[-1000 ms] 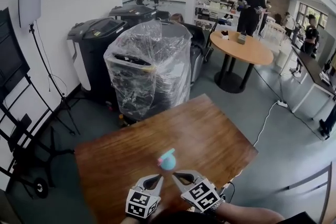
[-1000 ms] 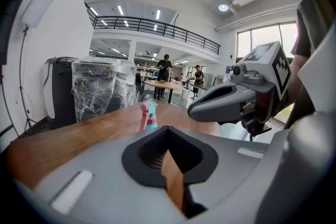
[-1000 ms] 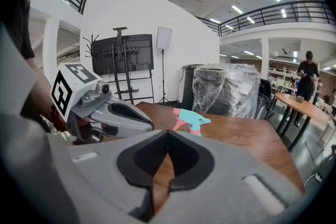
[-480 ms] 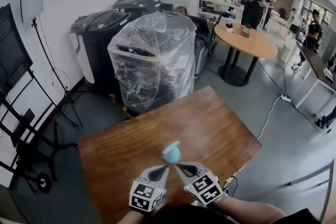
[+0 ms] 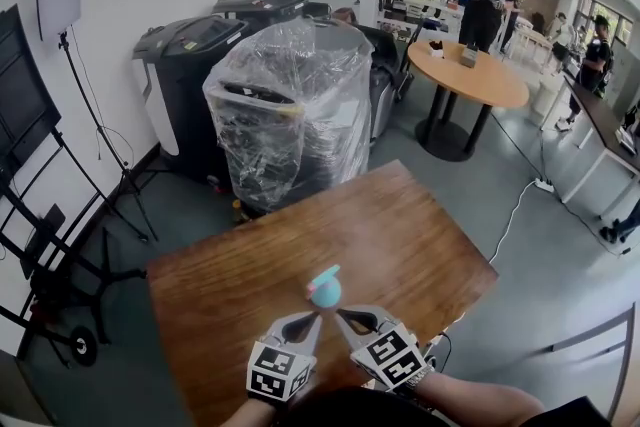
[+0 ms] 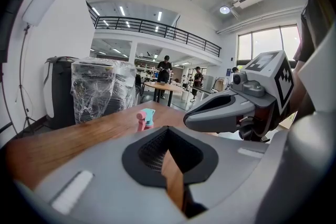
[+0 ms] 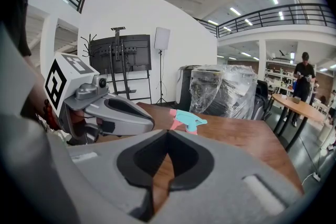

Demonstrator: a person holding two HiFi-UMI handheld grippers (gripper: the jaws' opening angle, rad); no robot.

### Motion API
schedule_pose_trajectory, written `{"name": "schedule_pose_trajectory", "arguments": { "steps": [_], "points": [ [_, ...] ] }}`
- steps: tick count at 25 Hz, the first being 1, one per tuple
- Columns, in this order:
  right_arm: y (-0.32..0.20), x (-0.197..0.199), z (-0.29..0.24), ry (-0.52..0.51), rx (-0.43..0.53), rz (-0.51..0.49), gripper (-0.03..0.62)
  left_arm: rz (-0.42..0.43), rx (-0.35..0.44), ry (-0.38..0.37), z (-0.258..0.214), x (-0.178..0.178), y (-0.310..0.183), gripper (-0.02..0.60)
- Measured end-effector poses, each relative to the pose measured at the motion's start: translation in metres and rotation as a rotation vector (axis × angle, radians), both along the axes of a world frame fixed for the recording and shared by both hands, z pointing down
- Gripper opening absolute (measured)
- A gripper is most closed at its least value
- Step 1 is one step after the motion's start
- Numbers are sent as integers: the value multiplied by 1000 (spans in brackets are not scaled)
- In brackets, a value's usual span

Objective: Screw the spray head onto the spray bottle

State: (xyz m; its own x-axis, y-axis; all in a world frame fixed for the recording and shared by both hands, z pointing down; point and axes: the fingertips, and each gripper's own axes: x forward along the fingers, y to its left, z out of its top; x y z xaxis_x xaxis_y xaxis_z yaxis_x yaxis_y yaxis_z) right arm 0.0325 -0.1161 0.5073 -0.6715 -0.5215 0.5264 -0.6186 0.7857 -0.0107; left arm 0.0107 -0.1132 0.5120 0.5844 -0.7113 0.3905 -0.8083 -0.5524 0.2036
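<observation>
A brown wooden table [image 5: 420, 245] fills the bottom of the head view. Near its front edge is the spray head [image 5: 323, 287]. It is blue with a pink trigger. Its blue nose points away from the person. The gripper tips hide its lower part, so I cannot tell what it sits on.

The left gripper [image 5: 314, 317] and the right gripper [image 5: 340, 315] are side by side, just this side of the spray head. Their tips point in at each other and almost meet right below it. I cannot tell if they touch it.

In the left gripper view, the left gripper's jaws are pressed tight together with nothing in them. Past the tips you can see the spray head [image 6: 145, 118], and the right gripper [image 6: 191, 119] is close by on the right.

In the right gripper view, the right gripper's jaws are squeezed together too, and hold nothing. The spray head [image 7: 187, 120] shows just past its tips, with the left gripper [image 7: 149, 124] on the left.

Behind the table is a big machine wrapped in clear plastic [image 5: 285, 115]. A black machine [image 5: 185, 55] is beside it. Farther back is a round table [image 5: 470, 80] with people around it.
</observation>
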Motion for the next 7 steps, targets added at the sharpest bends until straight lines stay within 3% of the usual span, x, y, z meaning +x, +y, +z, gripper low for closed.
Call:
{"name": "schedule_pose_trajectory", "arguments": {
  "steps": [7],
  "points": [
    [2,2,1,2,-1,-2,-9,0,2,0,1,2,2,15]
  ]
}}
